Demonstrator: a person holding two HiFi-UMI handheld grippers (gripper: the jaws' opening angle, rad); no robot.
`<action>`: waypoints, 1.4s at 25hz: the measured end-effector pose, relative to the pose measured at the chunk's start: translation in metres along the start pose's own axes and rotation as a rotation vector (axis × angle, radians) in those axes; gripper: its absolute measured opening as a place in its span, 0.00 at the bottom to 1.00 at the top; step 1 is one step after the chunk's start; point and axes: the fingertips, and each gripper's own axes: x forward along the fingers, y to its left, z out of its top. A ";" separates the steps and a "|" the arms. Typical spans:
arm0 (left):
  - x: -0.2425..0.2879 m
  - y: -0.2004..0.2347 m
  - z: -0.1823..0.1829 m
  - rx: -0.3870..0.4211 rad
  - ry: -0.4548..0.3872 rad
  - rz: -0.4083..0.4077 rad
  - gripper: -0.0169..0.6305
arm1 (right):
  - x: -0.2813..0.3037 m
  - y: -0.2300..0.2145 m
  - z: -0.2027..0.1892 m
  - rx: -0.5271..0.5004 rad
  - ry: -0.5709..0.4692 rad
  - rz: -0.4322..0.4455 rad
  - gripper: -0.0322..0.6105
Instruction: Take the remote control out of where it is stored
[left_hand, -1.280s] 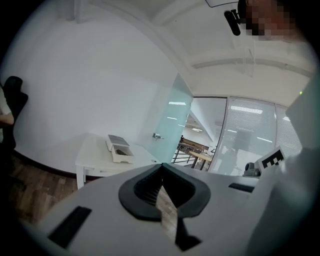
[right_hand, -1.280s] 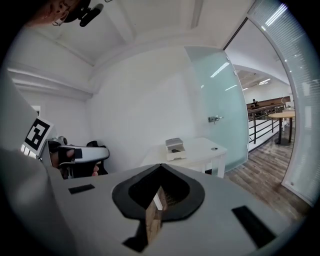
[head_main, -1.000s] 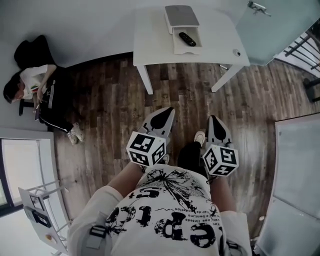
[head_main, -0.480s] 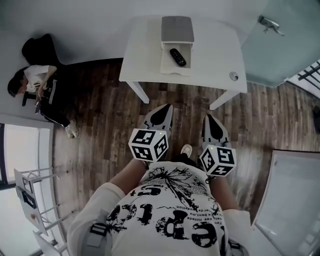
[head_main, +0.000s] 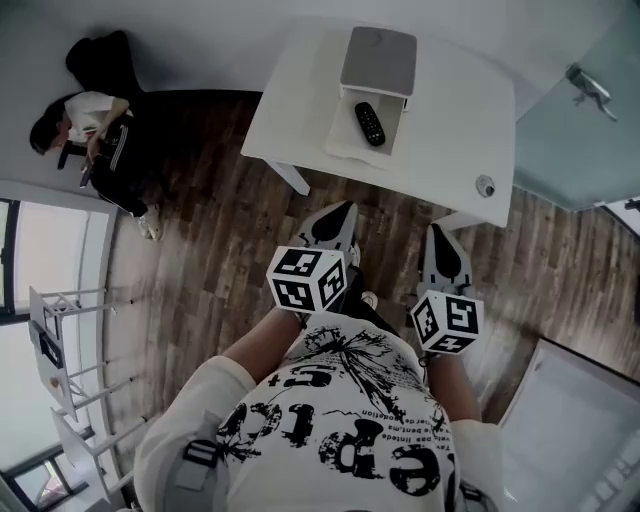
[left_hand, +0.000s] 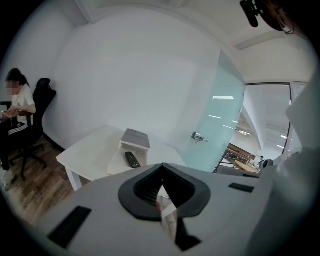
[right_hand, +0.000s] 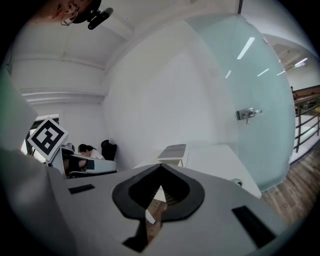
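At the far left a person (head_main: 95, 150) sat by the wall. My left gripper (head_main: 342, 210) hung over the wood floor (head_main: 220, 230), jaws pressed together on nothing. Beyond it, on the white table (head_main: 290, 110), the remote control (head_main: 370, 124) lay in the open drawer (head_main: 345, 138) of a small grey-topped box (head_main: 380, 58). My right gripper (head_main: 437, 232) was likewise closed and empty, short of the table. A glass door (head_main: 580, 130) stood at the right.
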 end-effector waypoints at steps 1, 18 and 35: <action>0.009 0.002 0.004 0.001 -0.002 0.005 0.04 | 0.008 -0.004 0.005 -0.004 -0.006 0.001 0.05; 0.189 0.084 0.077 0.033 0.094 0.023 0.04 | 0.207 -0.068 0.063 -0.033 0.083 -0.054 0.05; 0.267 0.123 0.026 -0.150 0.290 0.200 0.05 | 0.299 -0.094 0.059 -0.060 0.226 0.146 0.05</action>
